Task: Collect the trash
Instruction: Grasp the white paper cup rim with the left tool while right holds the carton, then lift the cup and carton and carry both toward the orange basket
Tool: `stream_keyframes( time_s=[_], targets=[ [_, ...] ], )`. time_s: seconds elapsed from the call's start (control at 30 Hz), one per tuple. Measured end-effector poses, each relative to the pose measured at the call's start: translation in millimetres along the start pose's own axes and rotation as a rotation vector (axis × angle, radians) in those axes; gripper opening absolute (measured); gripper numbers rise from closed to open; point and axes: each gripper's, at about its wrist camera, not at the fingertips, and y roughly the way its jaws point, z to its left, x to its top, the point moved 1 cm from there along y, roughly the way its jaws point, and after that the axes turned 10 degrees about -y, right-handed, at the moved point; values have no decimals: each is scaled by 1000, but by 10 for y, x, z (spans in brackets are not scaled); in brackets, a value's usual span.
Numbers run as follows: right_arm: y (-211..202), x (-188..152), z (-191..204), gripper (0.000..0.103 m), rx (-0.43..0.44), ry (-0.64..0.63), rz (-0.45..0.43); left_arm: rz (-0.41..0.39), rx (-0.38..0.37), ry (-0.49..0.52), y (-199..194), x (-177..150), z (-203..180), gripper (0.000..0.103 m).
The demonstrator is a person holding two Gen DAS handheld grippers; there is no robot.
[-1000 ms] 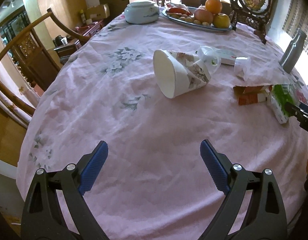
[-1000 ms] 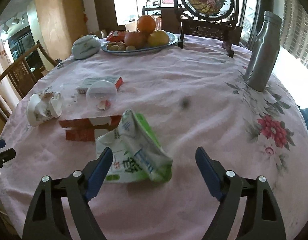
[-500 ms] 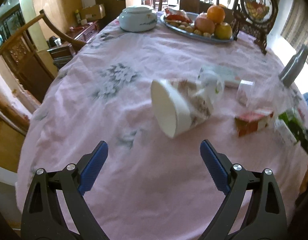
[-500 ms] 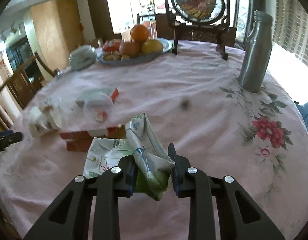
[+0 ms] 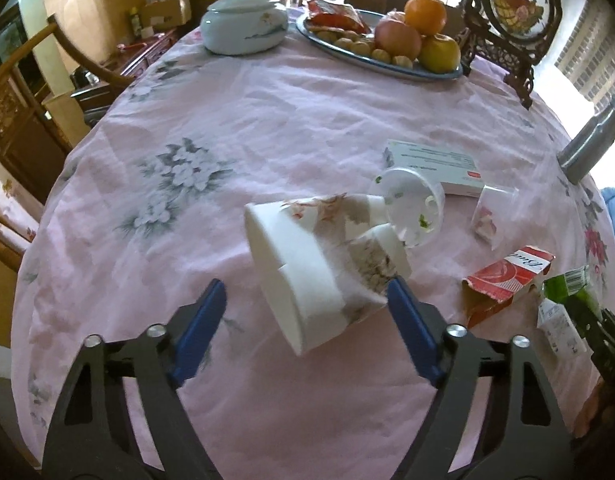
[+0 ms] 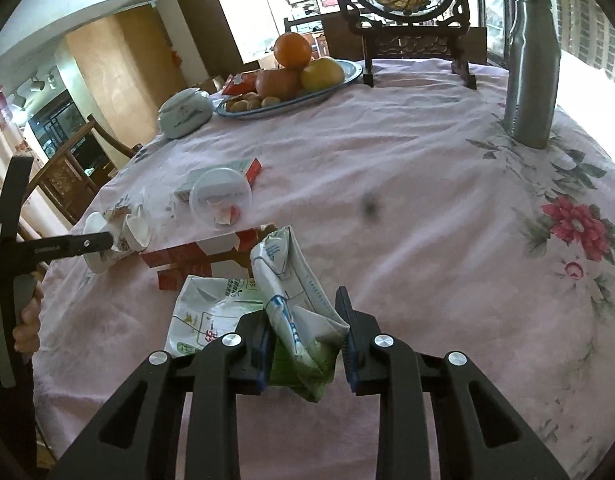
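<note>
While the left gripper (image 5: pixel 303 308) hangs with its blue fingers (image 5: pixel 201 330) spread on either side of the toppled paper cup (image 5: pixel 307 264), its jaws have just been narrowing; the right-hand pad sits against the cup's flowered side, the left-hand pad stands apart from the rim. That cup lies on its side, mouth toward the camera, with a clear plastic cup (image 5: pixel 413 210) nested at its base. The right gripper (image 6: pixel 307 336) has its fingers (image 6: pixel 353 340) pinching a crumpled green-and-white carton (image 6: pixel 295 300), lifted at one end above the pink cloth of the desk (image 6: pixel 407 184); the carton's print is too creased to read. A torn red box (image 5: pixel 507 280) just beside it carries cursive lettering that cannot be made out. Bare cloth lies between the litter and the fruit plate (image 6: pixel 335 82) and steel bottle (image 6: pixel 531 64). The desk's rounded edge drops off at the left, close to a wooden chair (image 5: pixel 35 60).
</note>
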Motion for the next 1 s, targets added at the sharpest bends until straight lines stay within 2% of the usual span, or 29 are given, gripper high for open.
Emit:
stream_keyframes(
  time_s=[0.13, 0.2, 0.23, 0.3, 0.37, 0.6, 0.8, 1.0],
  targets=[
    [0, -6, 5, 28, 3, 0, -1, 23, -16, 7, 66, 39, -52, 59],
    [3, -9, -1, 29, 6, 4, -2, 33, -39, 1, 83, 53, -56, 46],
    [2, -10, -8, 28, 7, 5, -3, 38, -54, -4, 83, 56, -62, 34],
    [3, -8, -13, 28, 4, 7, -5, 44, -80, -8, 69, 57, -73, 26],
    [-2, -5, -23, 28, 3, 9, -6, 29, -103, -12, 18, 48, -83, 8],
    [-74, -13, -27, 28, 2, 17, -38, -45, -90, 1, -338, -109, -17, 7],
    [-222, -24, 56, 28, -26, 20, -75, -88, -66, -7, -771, -420, 224, 7],
    [-405, -147, 260, 28, 20, 39, -94, -129, -26, -7, -1107, -725, 407, 7]
  ],
)
